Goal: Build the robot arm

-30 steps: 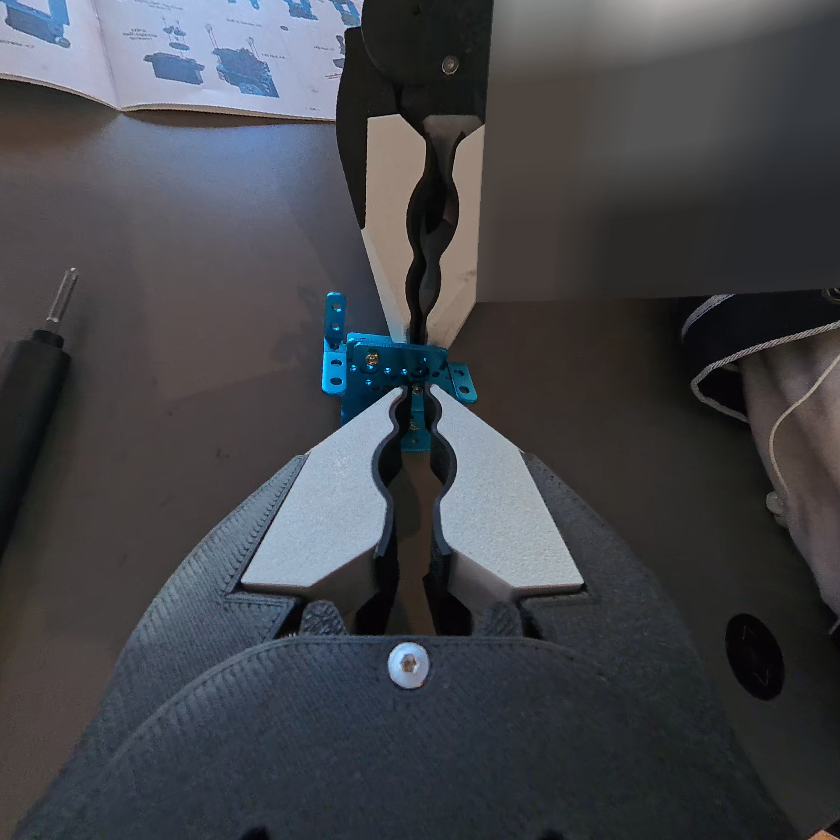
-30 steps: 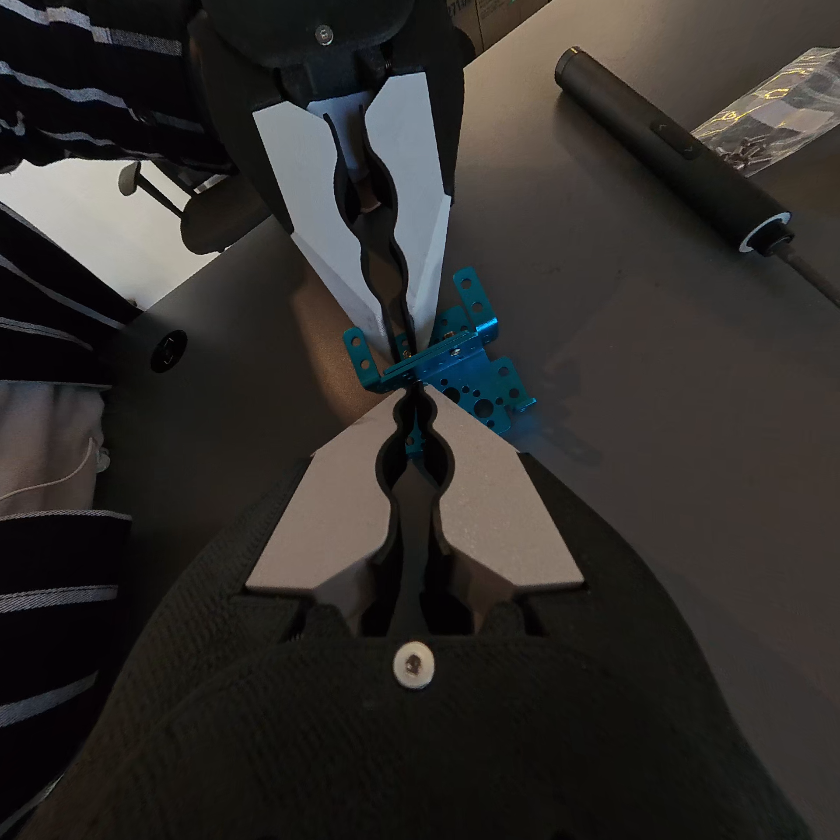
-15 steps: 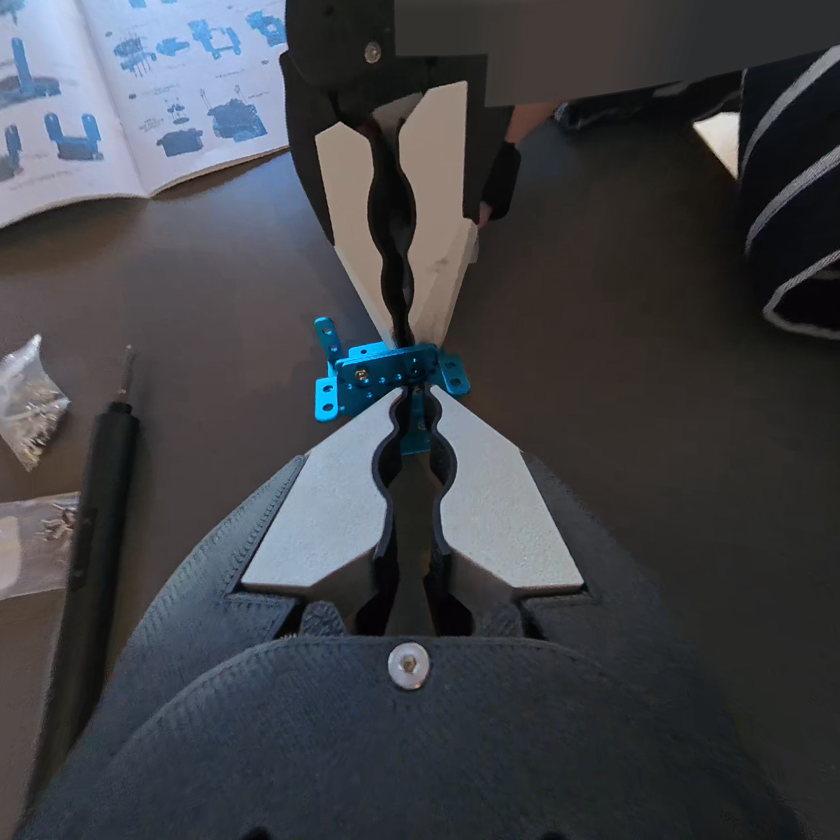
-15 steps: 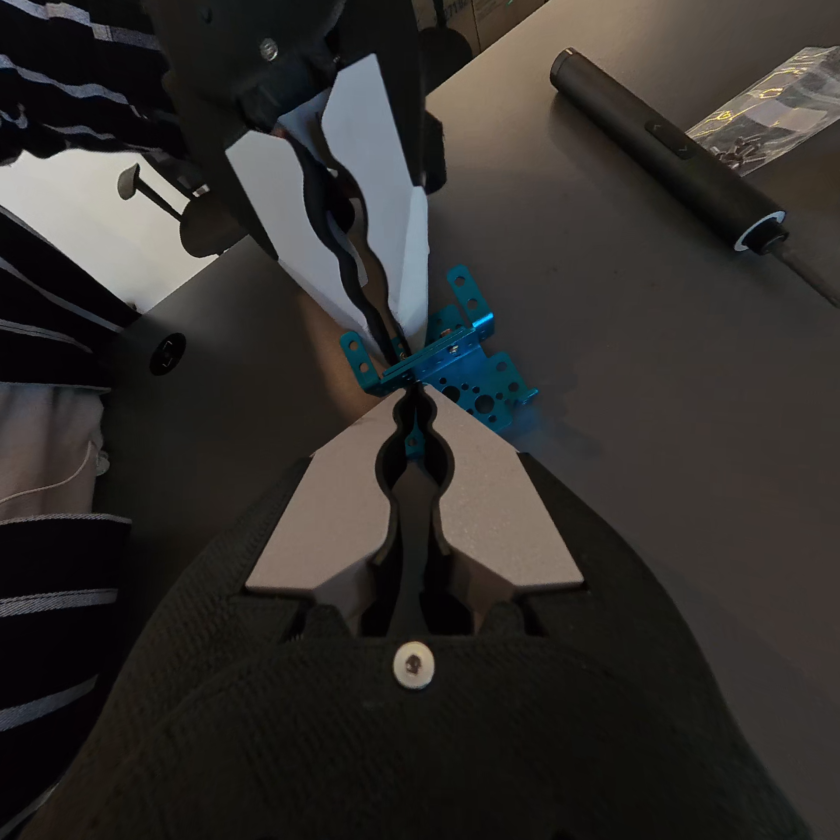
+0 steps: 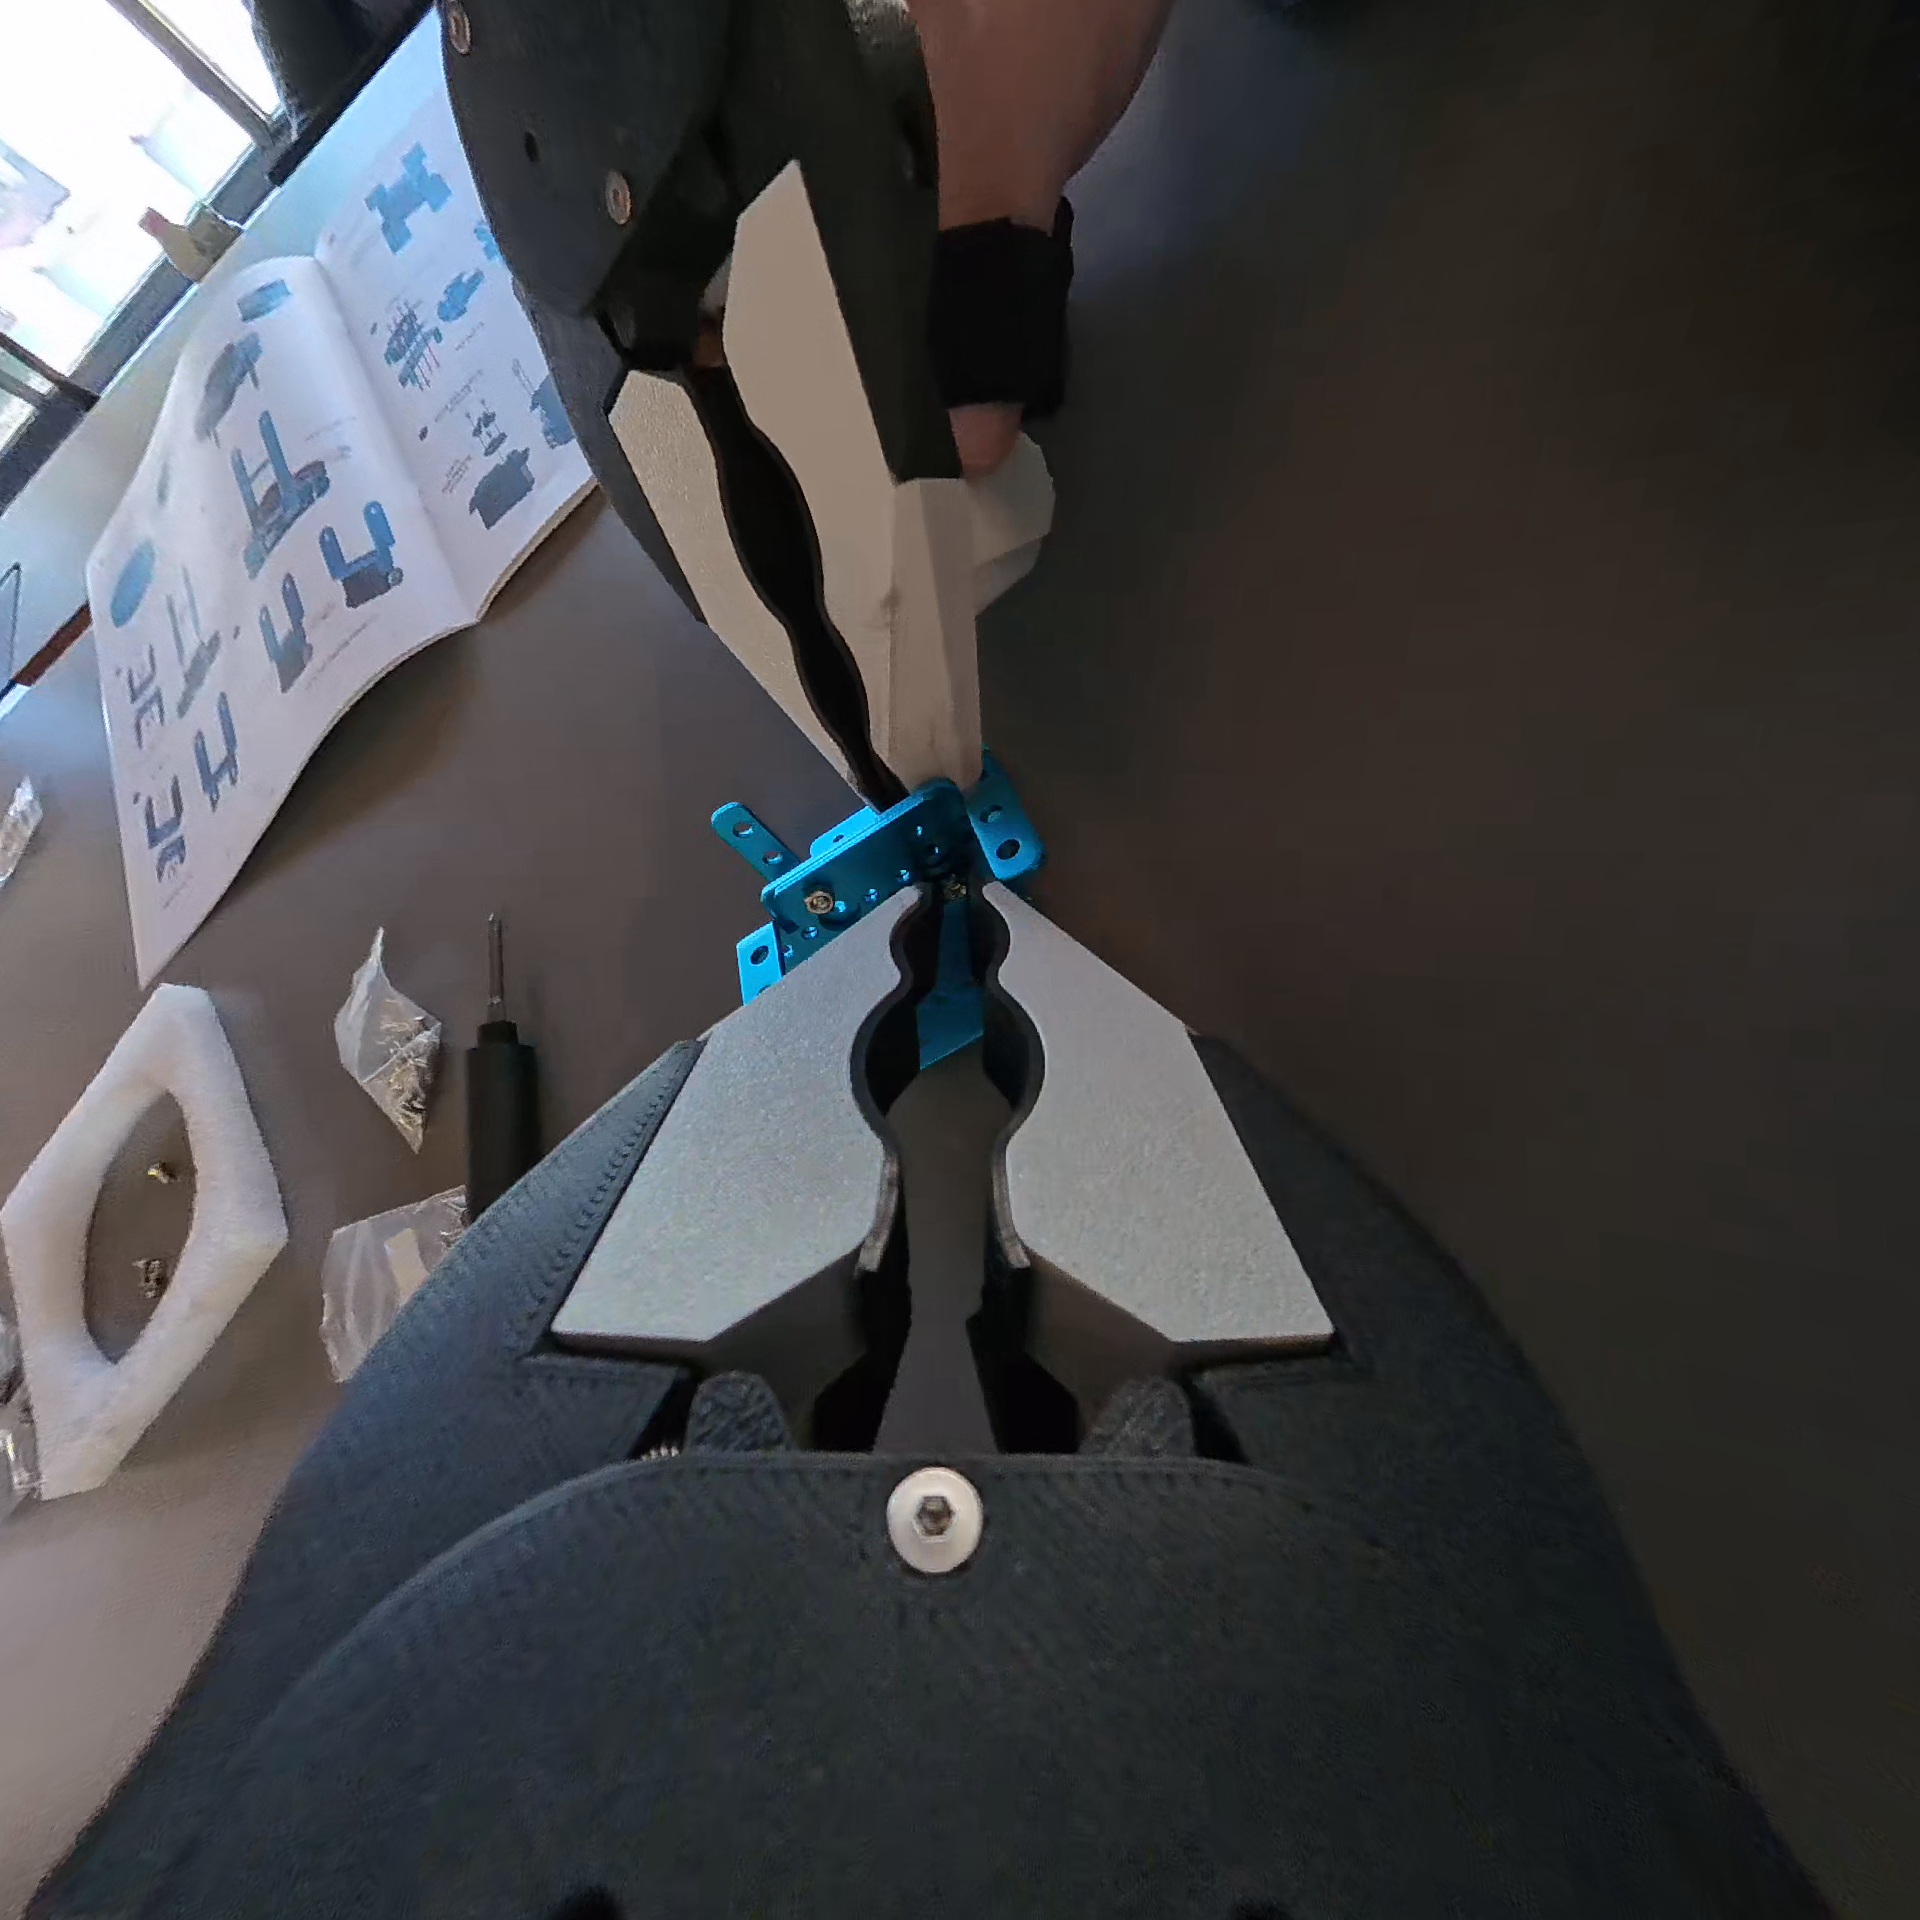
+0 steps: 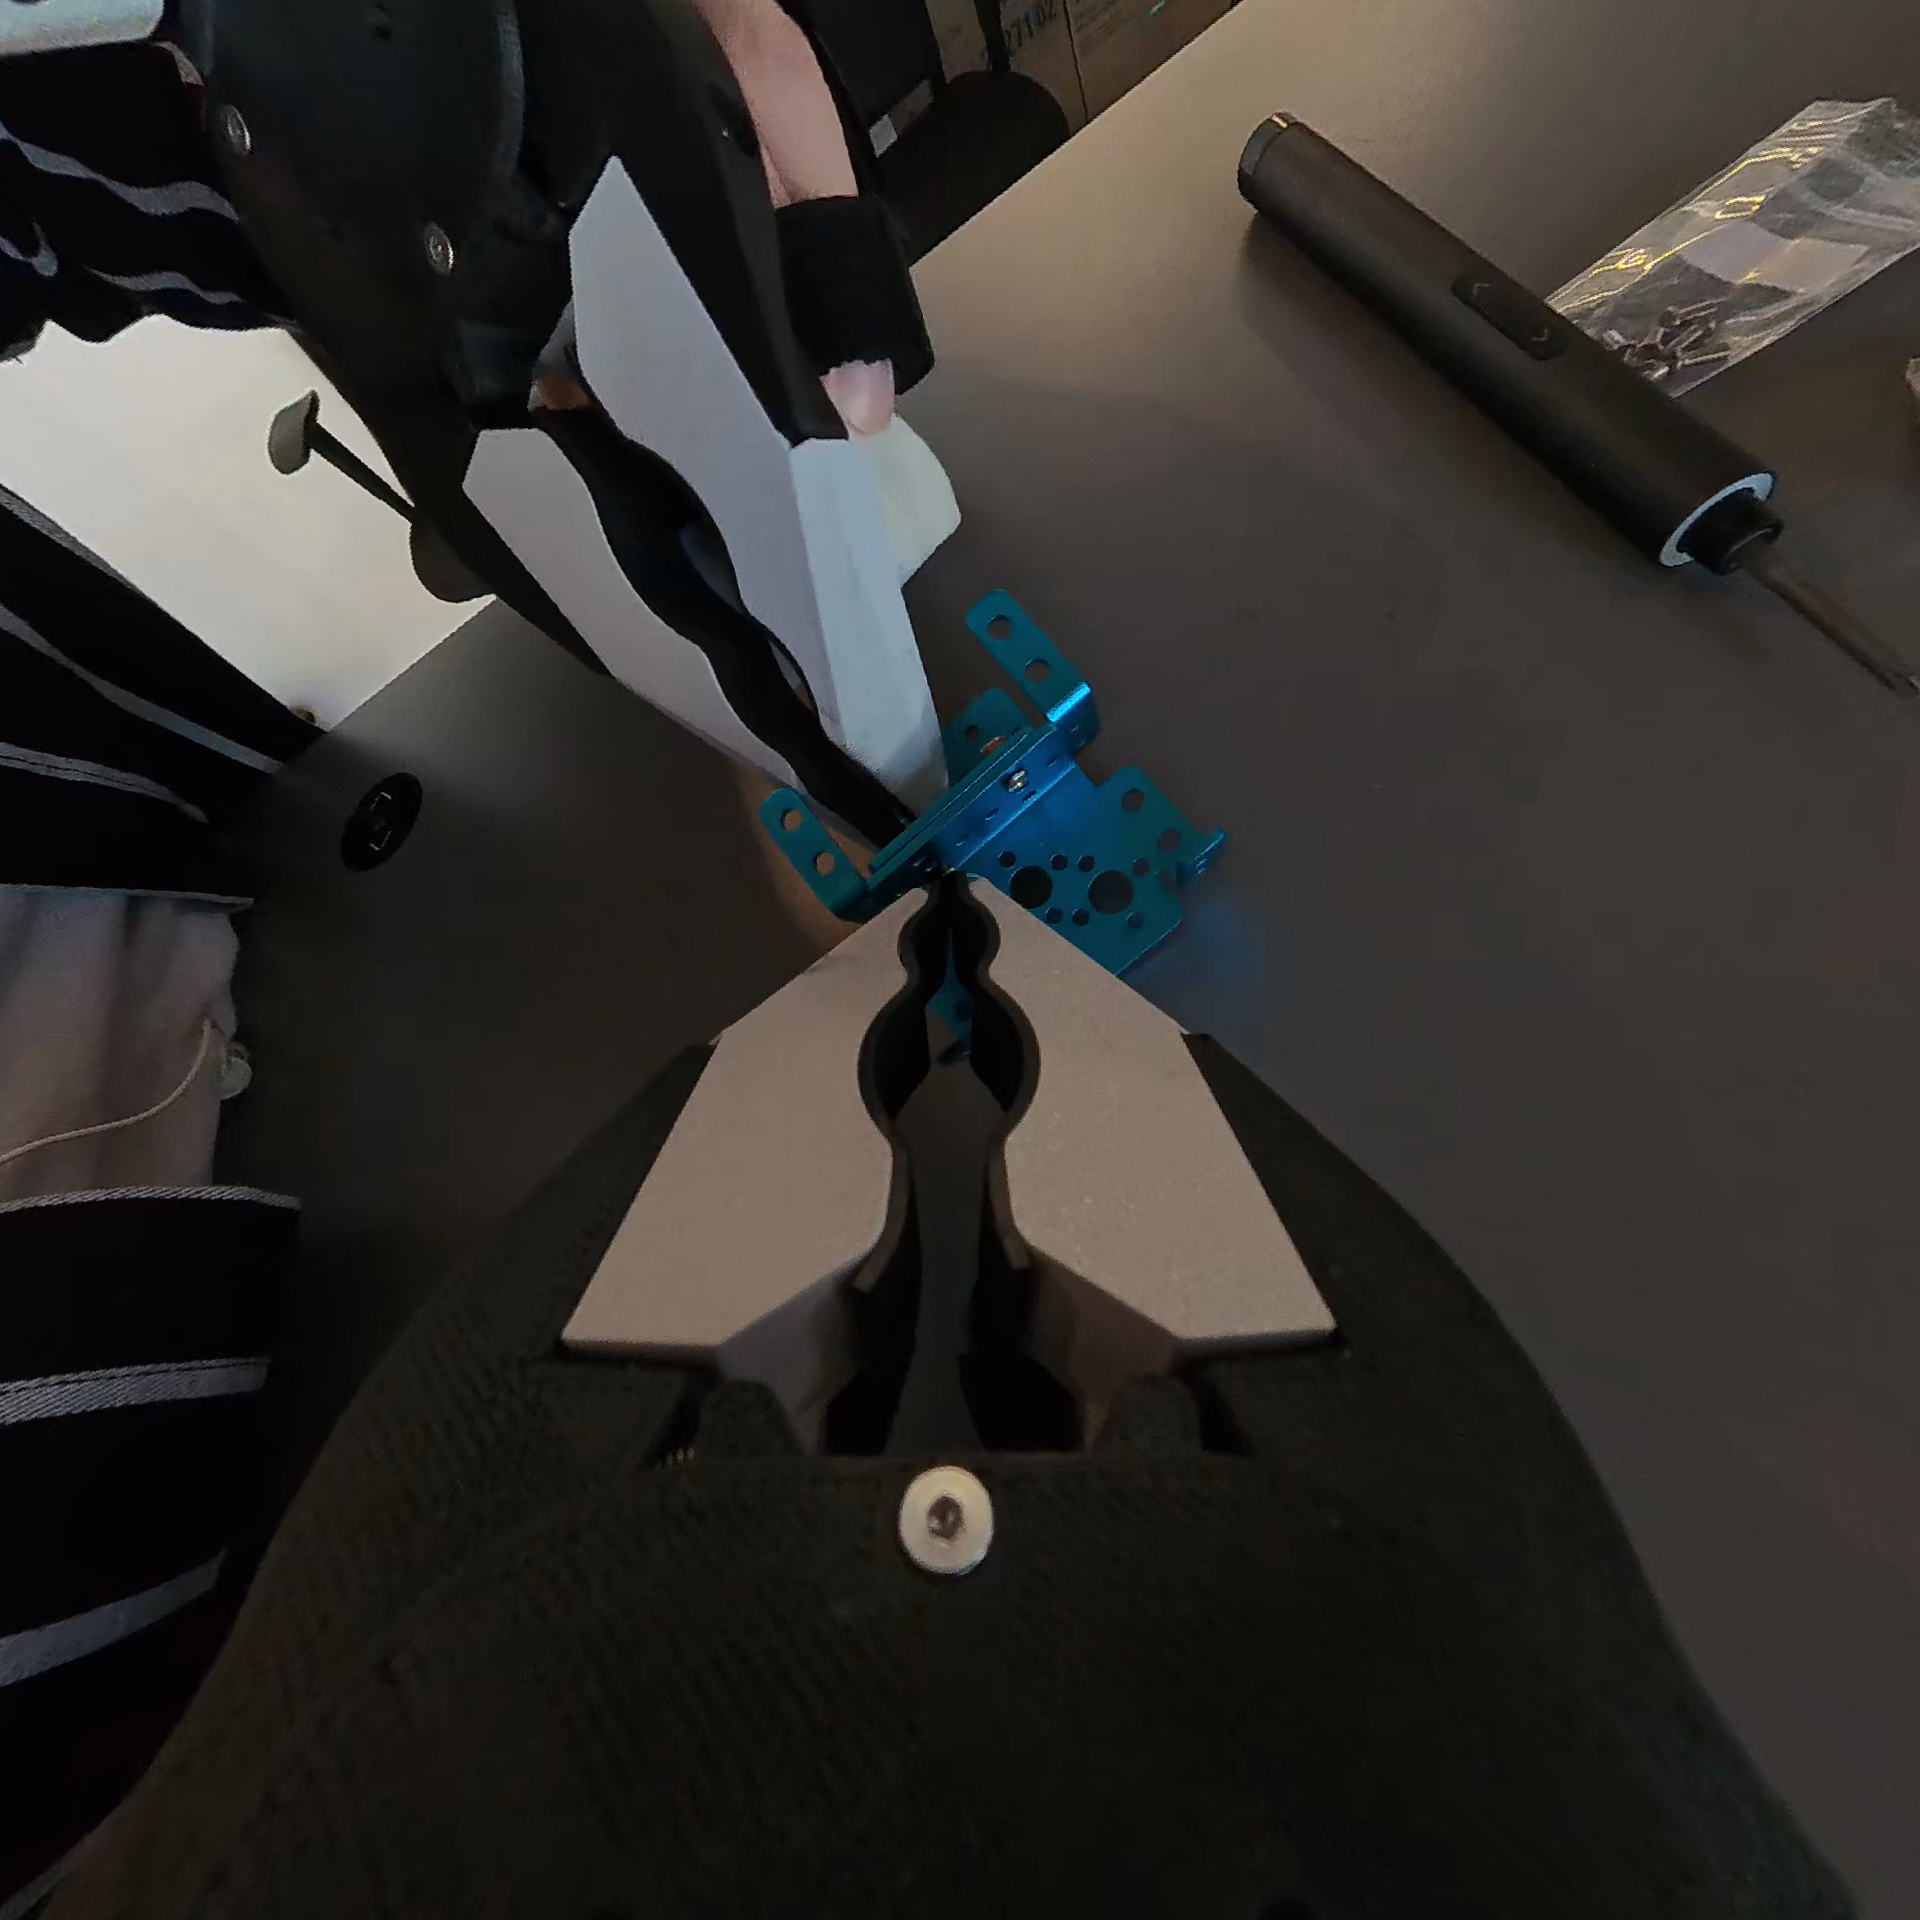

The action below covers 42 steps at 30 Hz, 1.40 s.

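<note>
One blue perforated metal bracket assembly (image 5: pixel 883 883), held between two grippers above the dark tabletop (image 5: pixel 1455 727). The left gripper (image 5: pixel 948 914) is clamped on one edge of the assembly; the right gripper (image 6: pixel 948 896) is clamped on the opposite edge, so the two meet tip to tip. One gloved hand (image 5: pixel 1003 312) grips the right gripper's handle. Toward the tabletop's left edge in the left wrist view lie one open instruction booklet (image 5: pixel 301 551), one black electric screwdriver (image 5: pixel 499 1081), one white foam frame (image 5: pixel 135 1236) and several clear bags of screws (image 5: pixel 390 1049); their exact number cannot be told.
</note>
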Each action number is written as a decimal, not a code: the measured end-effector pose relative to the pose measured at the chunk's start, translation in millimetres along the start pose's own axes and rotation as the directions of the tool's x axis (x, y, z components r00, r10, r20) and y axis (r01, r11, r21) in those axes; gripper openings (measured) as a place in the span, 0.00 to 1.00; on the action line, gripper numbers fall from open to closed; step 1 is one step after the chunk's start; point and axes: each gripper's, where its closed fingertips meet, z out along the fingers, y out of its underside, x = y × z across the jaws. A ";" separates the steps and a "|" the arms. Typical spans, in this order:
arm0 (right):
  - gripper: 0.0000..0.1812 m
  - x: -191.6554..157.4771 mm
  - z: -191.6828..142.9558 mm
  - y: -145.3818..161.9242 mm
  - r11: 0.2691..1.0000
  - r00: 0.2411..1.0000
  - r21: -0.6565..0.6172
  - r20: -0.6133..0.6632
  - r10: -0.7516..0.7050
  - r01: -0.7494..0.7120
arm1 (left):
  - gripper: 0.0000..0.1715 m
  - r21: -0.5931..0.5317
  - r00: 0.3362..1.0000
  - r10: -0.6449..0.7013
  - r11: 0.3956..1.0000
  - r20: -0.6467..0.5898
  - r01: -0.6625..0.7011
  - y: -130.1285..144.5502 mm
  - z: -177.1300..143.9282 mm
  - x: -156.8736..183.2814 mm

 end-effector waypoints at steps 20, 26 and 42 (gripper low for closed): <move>0.00 1.7 0.1 -0.6 1.000 1.000 0.002 -0.010 0.000 0.000 | 0.03 0.007 0.996 -0.085 0.996 -0.026 0.085 1.0 0.5 -1.9; 0.00 1.6 0.3 -0.7 1.000 1.000 0.001 -0.010 -0.002 0.002 | 0.04 -0.010 0.996 -0.090 0.996 -0.028 0.090 3.6 1.1 -3.1; 0.00 1.0 1.0 -0.6 1.000 1.000 -0.002 -0.007 -0.009 0.009 | 0.05 0.001 0.970 -0.240 0.971 -0.034 0.240 8.9 -2.7 -11.3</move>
